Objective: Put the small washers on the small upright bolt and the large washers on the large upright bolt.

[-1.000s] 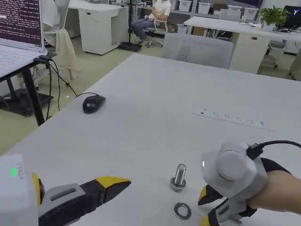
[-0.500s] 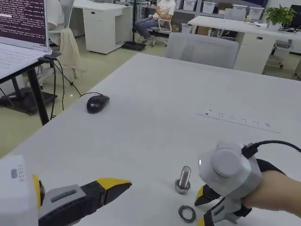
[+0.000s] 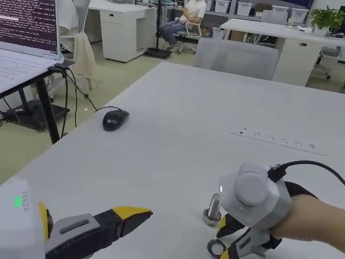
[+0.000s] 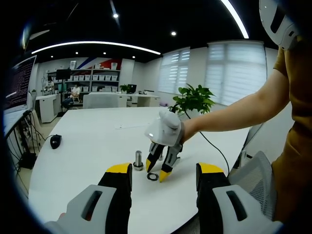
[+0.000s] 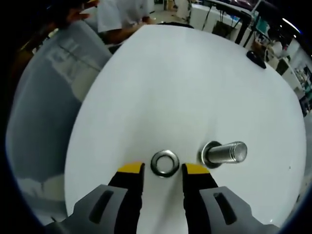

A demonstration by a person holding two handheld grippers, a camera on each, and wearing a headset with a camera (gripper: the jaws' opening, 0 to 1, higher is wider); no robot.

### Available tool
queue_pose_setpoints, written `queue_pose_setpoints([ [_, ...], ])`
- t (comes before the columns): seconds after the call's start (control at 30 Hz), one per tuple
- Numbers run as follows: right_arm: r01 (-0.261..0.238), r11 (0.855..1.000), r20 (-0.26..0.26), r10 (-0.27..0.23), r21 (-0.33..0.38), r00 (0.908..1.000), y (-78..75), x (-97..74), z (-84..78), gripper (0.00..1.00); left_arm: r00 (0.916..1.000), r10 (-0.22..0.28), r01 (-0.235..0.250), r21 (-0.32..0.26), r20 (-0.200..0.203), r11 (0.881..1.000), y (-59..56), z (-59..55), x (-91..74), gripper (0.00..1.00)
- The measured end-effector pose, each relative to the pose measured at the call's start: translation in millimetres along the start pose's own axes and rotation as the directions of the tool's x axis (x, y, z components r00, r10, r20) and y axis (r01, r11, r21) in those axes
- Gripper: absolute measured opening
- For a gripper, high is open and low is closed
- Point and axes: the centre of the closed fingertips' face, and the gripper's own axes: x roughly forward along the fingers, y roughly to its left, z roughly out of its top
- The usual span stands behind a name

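Right claw (image 5: 163, 169): jaws parted about a washer's width, nothing held, tips low over the surface (image 3: 178, 135) and set either side of the one washer (image 5: 154, 164). The washer lies flat, just beside the upright bolt (image 5: 222, 152) with a narrow gap between them. The bolt stands on its head, thread up, nothing on its shank. Whether this is the small or the large pair I cannot tell, as there is no second bolt or washer to compare. Step in hand, as judged: pick the washer. Method: bring both tips down to the surface, close squarely across the rim so the thin ring does not skid or flip, lift level, centre the hole over the bolt tip, release. Hazard: the jaw on the bolt side has little room, and a nudge could topple the free-standing bolt. Left claw (image 4: 165, 170): wide open, empty, held back toward the near edge and pointing at the work, out of the way. Well apart: mouse (image 3: 115, 118), socket strip (image 3: 275, 139), laptop (image 3: 27, 32); none obstructs.
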Motion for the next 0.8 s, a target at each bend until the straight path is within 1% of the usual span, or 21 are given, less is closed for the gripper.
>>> queue_pose_setpoints([
  [0.03,-0.001,1.0,0.0,0.001,-0.016,1.0,1.4,0.4,1.2,0.32,1.0,-0.001,0.001,0.0,0.002,1.0,-0.5,0.7,0.1,0.52],
  [0.17,0.0,1.0,0.006,0.001,-0.008,1.0,0.9,1.1,2.6,0.3,1.0,0.003,-0.003,0.001,0.002,1.0,-0.8,1.6,-0.4,0.52],
  [0.4,-0.005,1.0,0.0,0.005,-0.027,1.0,0.7,1.0,1.7,0.29,0.9999,0.013,-0.013,-0.001,0.002,1.0,0.4,1.2,-3.3,0.52],
  [0.5,-0.007,0.999,-0.013,0.007,-0.032,0.9999,0.6,1.2,2.1,0.28,0.9999,0.017,-0.017,-0.003,0.002,1.0,1.6,0.9,-4.1,0.52],
  [0.53,-0.005,0.999,-0.033,0.003,-0.047,0.9994,-0.5,-0.2,-0.9,0.25,0.9998,0.019,-0.019,-0.002,0.001,1.0,2.1,0.7,-4.2,0.52],
  [0.57,-0.01,0.999,-0.026,0.01,-0.036,0.9996,0.3,-0.1,0.3,0.25,0.9998,0.02,-0.02,-0.001,0.002,1.0,2.4,0.9,-4.2,0.52],
  [0.6,-0.01,0.999,-0.025,0.01,-0.035,0.9996,-0.3,-0.7,0.2,0.25,0.9998,0.019,-0.019,-0.001,0.004,1.0,2.3,1.3,-4.2,0.52],
  [0.67,-0.008,1.0,-0.02,0.008,-0.011,0.9998,-1.1,-0.4,0.4,0.24,0.9998,0.019,-0.019,-0.001,0.008,1.0,2.1,2.0,-3.9,0.52],
  [0.7,-0.007,1.0,-0.021,0.006,-0.019,0.9997,-0.8,-0.1,0.5,0.24,0.9998,0.019,-0.019,-0.001,0.008,1.0,2.0,1.8,-3.6,0.52],
  [0.8,-0.001,1.0,-0.028,0.0,-0.01,0.9996,-1.2,-0.2,0.9,0.23,0.9998,0.018,-0.018,0.0,0.005,1.0,1.4,1.4,-3.4,0.51],
])
